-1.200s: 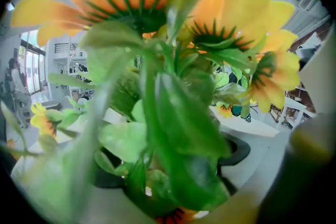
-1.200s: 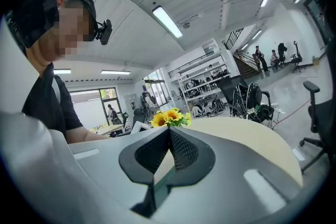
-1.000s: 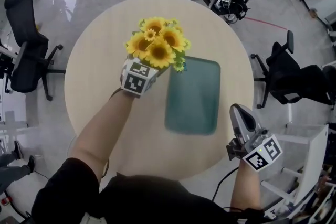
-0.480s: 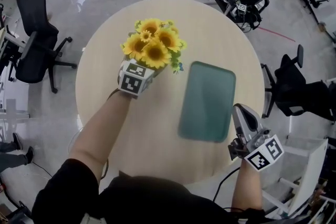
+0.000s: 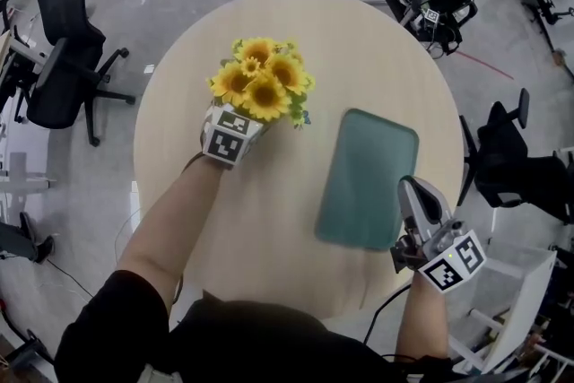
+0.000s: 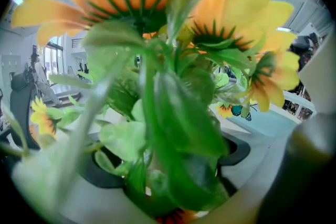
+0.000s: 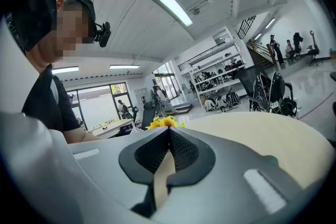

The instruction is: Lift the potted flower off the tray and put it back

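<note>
Left tongs (image 6: 165, 165) closed on the potted flower (image 5: 262, 81): the left gripper view shows green stems and leaves filling the space between the two dark pads (image 6: 237, 149), with yellow heads overhead. The pot itself is not visible under the foliage. The flower is off the tray (image 5: 368, 179), to the left of it and near its far left corner, with bare worktop (image 5: 269, 220) between the two. Cannot tell from the head view whether the pot sits on the worktop or hangs above it. The tray is green, rectangular with rounded corners, lies flat and is turned slightly clockwise. Nothing is on it. Right tongs (image 5: 411, 187) closed and empty: in the right gripper view the pads meet at the front, with only a thin slit behind them. They are at the tray's near right corner, at the worktop rim, pointing away from the person. Forearm (image 5: 170, 220) behind the left tongs reaches in over the worktop on the tray's left.
</note>
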A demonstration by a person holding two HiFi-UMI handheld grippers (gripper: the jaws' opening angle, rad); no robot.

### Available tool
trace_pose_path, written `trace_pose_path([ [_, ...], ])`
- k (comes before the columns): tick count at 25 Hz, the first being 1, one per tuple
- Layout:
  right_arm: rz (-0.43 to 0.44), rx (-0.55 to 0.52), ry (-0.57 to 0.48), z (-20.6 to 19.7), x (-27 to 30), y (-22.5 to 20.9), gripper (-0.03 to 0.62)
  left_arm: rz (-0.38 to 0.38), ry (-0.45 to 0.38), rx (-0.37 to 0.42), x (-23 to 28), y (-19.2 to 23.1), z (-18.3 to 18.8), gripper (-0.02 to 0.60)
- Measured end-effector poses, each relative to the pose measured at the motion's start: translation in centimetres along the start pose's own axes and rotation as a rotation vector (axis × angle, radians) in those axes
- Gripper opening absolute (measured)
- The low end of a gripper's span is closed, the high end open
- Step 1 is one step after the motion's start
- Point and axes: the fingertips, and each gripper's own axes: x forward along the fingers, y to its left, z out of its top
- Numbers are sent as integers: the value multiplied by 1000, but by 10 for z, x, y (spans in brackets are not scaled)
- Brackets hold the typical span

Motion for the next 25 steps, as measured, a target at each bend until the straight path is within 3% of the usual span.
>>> trace_pose_path([
  [7,-8,10,22,-10,11,7,14,-15,17,47,10,6,-36,511],
  [11,-17,-2,15,-3,11,23,14,-75,127,-21,1,0,-58,526],
  [16,-57,-29,5,19,-1,46,14,-104,194,-85,-61,-5,-82,537],
  [22,-150,-47,-47,45,-18,64,14,-169,90,-89,-156,2,-33,515],
  [23,-163,-47,-60,51,-22,67,14,-185,54,-87,-172,2,-17,484],
  [25,-179,-59,-76,63,-31,75,14,-214,-31,-85,-206,-2,21,360],
])
